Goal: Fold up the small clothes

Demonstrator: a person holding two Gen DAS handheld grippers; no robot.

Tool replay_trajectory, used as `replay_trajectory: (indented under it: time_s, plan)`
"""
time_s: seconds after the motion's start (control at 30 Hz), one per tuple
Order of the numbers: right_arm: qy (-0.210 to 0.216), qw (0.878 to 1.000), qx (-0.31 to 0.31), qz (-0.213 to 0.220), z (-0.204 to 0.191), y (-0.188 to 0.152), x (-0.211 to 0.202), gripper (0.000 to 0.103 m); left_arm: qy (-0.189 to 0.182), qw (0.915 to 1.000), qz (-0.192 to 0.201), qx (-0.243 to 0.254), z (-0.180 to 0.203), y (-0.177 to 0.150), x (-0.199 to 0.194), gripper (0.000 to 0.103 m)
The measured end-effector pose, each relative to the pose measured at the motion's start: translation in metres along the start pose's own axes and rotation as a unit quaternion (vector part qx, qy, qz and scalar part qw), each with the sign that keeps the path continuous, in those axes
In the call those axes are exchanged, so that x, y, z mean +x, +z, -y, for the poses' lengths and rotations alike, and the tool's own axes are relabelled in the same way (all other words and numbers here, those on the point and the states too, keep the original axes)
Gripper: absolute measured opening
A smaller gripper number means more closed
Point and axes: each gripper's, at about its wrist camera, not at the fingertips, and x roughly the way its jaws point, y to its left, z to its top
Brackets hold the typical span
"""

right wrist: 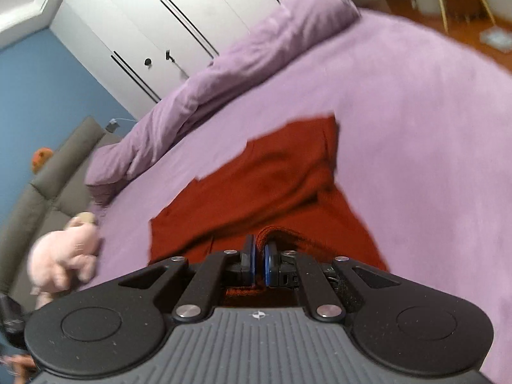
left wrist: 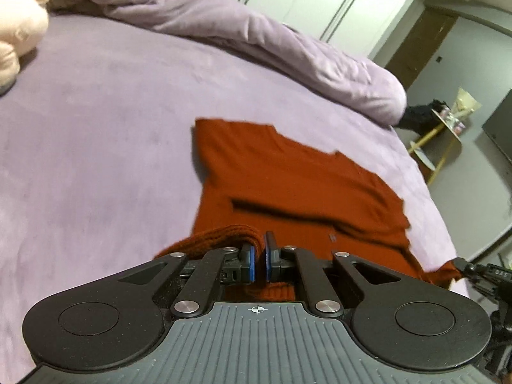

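Observation:
A rust-red knitted sweater (left wrist: 288,179) lies spread on the purple bed sheet (left wrist: 96,128). My left gripper (left wrist: 260,256) is shut on the sweater's ribbed hem, which bunches up over its left finger. In the right wrist view the same sweater (right wrist: 272,179) runs away from the camera. There my right gripper (right wrist: 260,259) is shut on another stretch of the ribbed edge, lifted off the sheet (right wrist: 416,160). The tip of the right gripper (left wrist: 470,268) also shows at the lower right of the left wrist view, holding a corner of the red fabric.
A rolled purple duvet (left wrist: 256,41) lies along the bed's far side. A pink plush toy (left wrist: 16,32) sits by the headboard (right wrist: 48,192). White wardrobe doors (right wrist: 153,32) stand behind. A small yellow-legged side table (left wrist: 448,128) stands on the floor beyond the bed.

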Motion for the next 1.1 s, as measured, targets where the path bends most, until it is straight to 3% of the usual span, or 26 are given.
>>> replay_trajectory:
  time_s: [0.27, 0.4, 0.7, 0.93, 1.03, 1.1]
  plan:
    - [-0.08, 0.995, -0.057, 0.003, -0.011, 0.022, 0.066, 0.005, 0.061, 0.998, -0.015, 0.011, -0.007, 0.011, 0.06, 0.008]
    - [-0.113, 0.99, -0.083, -0.012, -0.005, 0.019, 0.092, 0.005, 0.09, 0.9942, -0.032, 0.05, -0.005, 0.002, 0.077, 0.008]
    - [-0.135, 0.987, -0.088, -0.03, 0.011, 0.006, 0.103, 0.005, 0.114, 0.9885, -0.035, 0.092, 0.004, -0.003, 0.088, 0.011]
    - [-0.142, 0.983, -0.118, -0.005, 0.003, 0.007, 0.095, 0.006, 0.115, 0.9881, -0.035, 0.096, 0.003, -0.002, 0.087, 0.013]
    - [-0.151, 0.98, -0.126, 0.022, 0.001, 0.009, 0.085, 0.017, 0.115, 0.9884, -0.03, 0.095, 0.004, -0.001, 0.085, 0.017]
    - [-0.142, 0.982, -0.123, 0.032, 0.003, 0.01, 0.08, 0.024, 0.122, 0.9875, -0.023, 0.097, 0.004, -0.001, 0.083, 0.03]
